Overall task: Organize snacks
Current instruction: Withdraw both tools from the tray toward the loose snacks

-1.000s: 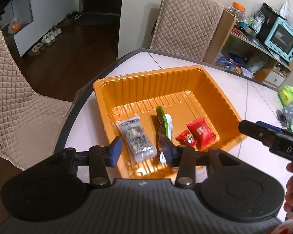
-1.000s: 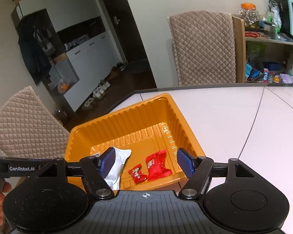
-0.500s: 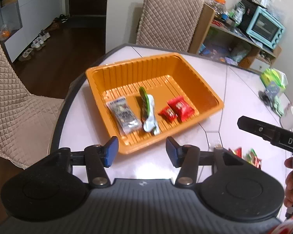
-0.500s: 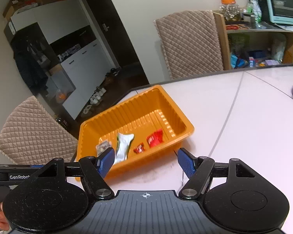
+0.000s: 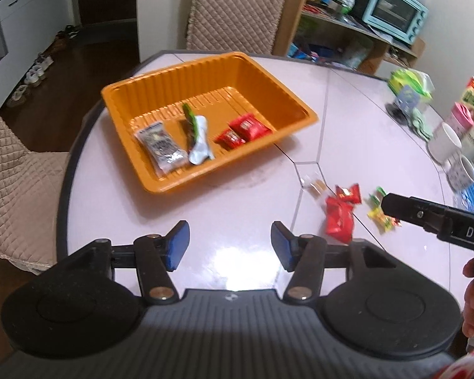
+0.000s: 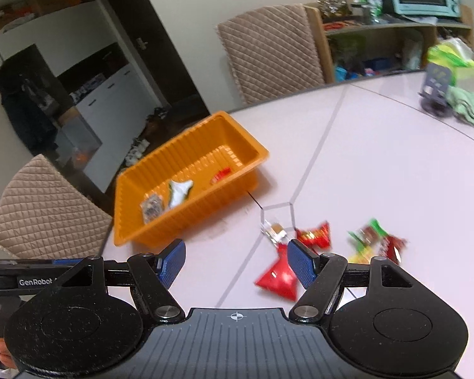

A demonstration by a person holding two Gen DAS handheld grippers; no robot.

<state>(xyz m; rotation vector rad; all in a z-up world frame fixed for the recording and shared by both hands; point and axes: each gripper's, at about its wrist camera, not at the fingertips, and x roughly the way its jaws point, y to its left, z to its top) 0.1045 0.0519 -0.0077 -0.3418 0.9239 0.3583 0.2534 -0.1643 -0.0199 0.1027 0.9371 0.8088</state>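
Left wrist view: the left gripper [image 5: 230, 246] fills the lower frame, its jaws opening with nothing between them, over bare table [image 5: 246, 202]. The right gripper [image 6: 236, 262] is parted wide and empty too. Four snacks lie in the orange tray [image 5: 161, 88], upper centre; loose red packets [image 5: 339, 219] lie at right.

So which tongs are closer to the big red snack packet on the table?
Right. The big red snack packet lies just past the right tongs, beside one blue pad. The left tongs are opening over bare table, with the packet off to their side.
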